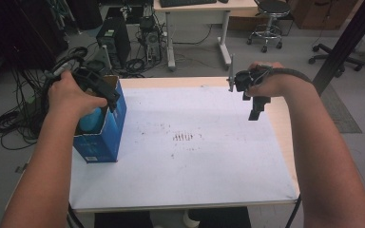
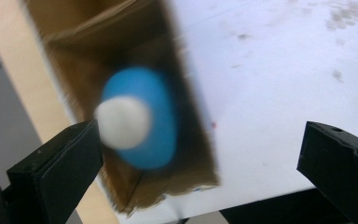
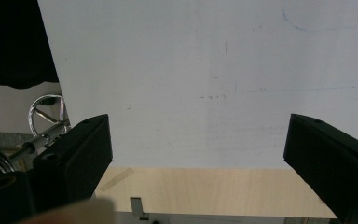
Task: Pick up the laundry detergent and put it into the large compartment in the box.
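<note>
A blue cardboard box (image 1: 108, 138) stands open-topped at the table's left edge. Inside it lies a blue object (image 1: 90, 119) with a white rounded end (image 2: 122, 122); the left gripper view is blurred, so I cannot tell what it is. My left gripper (image 1: 108, 96) hangs over the box mouth (image 2: 121, 60) with its jaws wide apart above the blue object (image 2: 156, 126) and not touching it. My right gripper (image 1: 255, 109) is held over the far right of the white sheet (image 3: 191, 70), open, with nothing between its jaws.
The white sheet (image 1: 195, 161) covers most of the wooden table (image 1: 285, 137). Small dark marks (image 1: 184, 137) dot its middle. Behind the table are a computer tower (image 1: 114, 40), floor cables (image 1: 9, 123), a desk (image 1: 204, 9), a stool (image 1: 268, 19) and a dark post (image 1: 347, 42).
</note>
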